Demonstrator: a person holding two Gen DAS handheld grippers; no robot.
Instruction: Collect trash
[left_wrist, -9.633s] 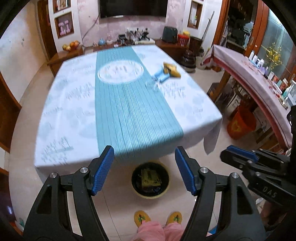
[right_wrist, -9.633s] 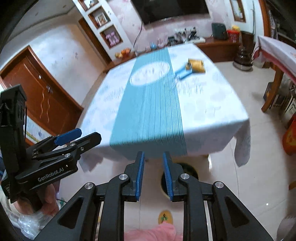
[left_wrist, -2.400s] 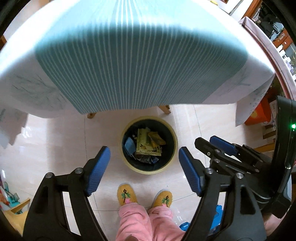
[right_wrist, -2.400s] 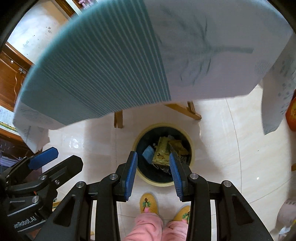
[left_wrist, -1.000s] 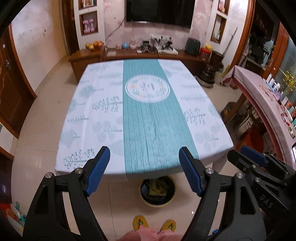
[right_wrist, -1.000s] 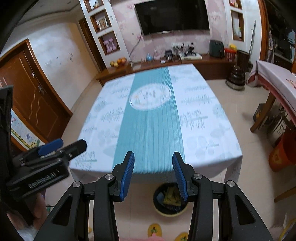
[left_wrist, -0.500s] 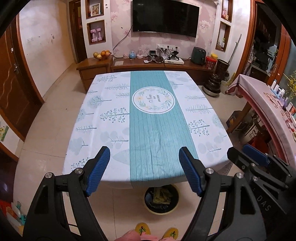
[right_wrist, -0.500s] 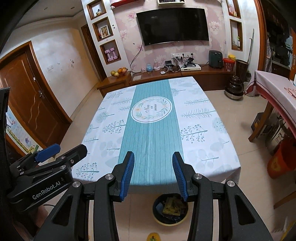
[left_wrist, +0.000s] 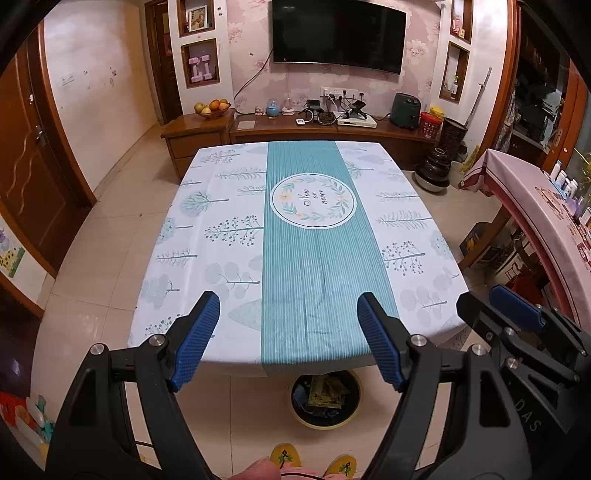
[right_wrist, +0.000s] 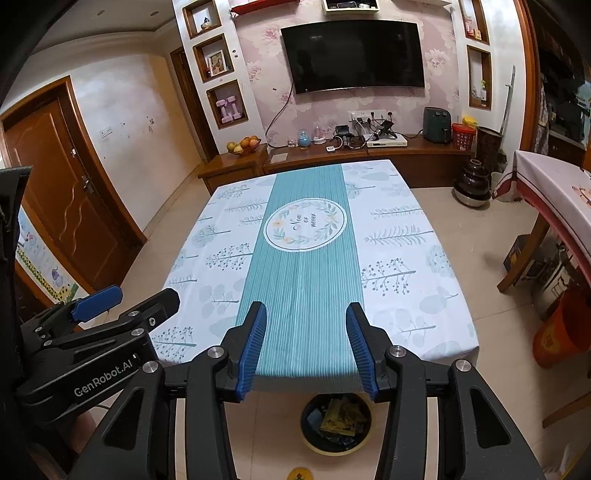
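Now both tongs, left tongs (left_wrist: 288, 339) and right tongs (right_wrist: 304, 349), hang released and empty; table (left_wrist: 221, 236) ahead looks bare, trash apparently all in bin (right_wrist: 337, 421) below, so task likely done.

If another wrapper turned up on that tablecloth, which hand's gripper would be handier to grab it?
Neither clearly. The left gripper and right gripper both hover open and empty over the tablecloth's near edge; left gapes wider.

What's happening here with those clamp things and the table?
A person is clearing trash using handheld tongs. Both the left tongs and right tongs are open and empty, held above the near edge of the table. No trash lies on it; the wrappers sit in the bin on the floor below.
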